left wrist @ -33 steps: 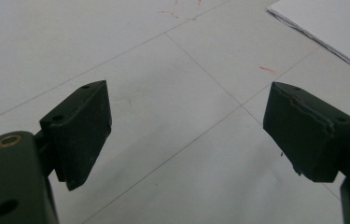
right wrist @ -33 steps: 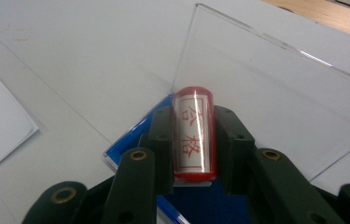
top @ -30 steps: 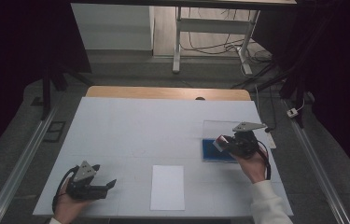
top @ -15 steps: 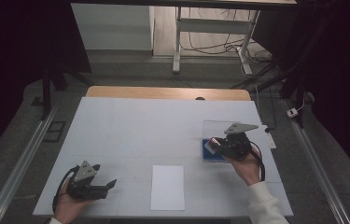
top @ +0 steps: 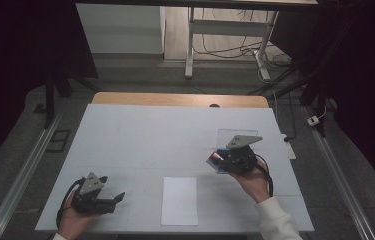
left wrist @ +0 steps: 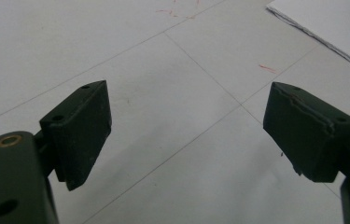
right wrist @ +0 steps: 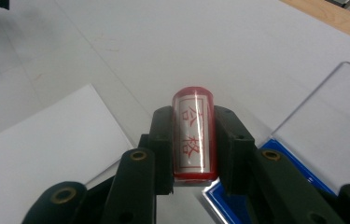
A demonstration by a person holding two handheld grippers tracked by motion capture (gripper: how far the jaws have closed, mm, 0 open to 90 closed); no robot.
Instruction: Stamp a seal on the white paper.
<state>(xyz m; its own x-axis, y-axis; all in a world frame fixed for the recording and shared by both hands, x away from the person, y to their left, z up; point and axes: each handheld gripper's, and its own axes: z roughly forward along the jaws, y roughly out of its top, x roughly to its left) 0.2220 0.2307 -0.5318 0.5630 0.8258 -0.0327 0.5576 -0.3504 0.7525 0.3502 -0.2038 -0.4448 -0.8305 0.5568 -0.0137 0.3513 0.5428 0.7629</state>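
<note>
Now your right gripper (top: pixel 221 161) is clamped on the red stamp (right wrist: pixel 194 135), both jaws pressed against its sides, the label with red characters facing the right gripper view's camera. Compared with a second ago, this gripper has shifted from above the blue ink pad (top: pixel 220 166) toward the table centre, so the stamp now sits at the pad's left edge, near the clear lid (right wrist: pixel 331 126). Judge this as inking done and transfer begun: the white sheet (top: pixel 180 200) lies near, forward-left of the stamp in the right gripper view, and is unmarked. Your left gripper (left wrist: pixel 186 135) rests on the table (top: pixel 140 135) with its jaws well apart, holding nothing, unchanged in position, just left of the sheet
</note>
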